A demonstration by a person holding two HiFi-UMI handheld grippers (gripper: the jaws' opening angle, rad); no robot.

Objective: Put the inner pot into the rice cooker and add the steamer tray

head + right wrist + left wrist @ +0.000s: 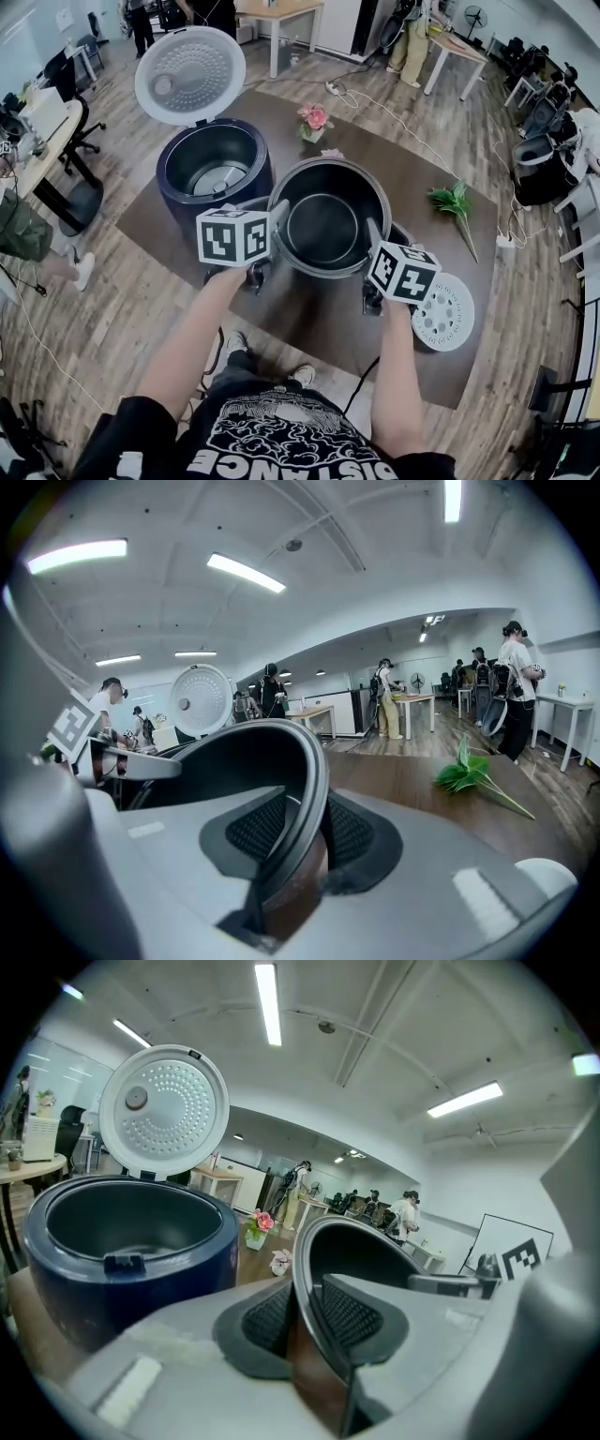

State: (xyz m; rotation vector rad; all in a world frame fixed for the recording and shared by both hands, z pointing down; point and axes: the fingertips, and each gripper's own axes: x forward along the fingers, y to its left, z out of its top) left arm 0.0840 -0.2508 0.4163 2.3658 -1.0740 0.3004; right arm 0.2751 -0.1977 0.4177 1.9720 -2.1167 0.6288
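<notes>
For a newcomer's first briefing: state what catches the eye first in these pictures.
The dark inner pot dominates the centre, its rim clamped on opposite sides by the left gripper and the right gripper. Left of it stands the dark blue rice cooker, empty, with its white lid raised. The white perforated steamer tray lies on the brown table beside the right gripper.
</notes>
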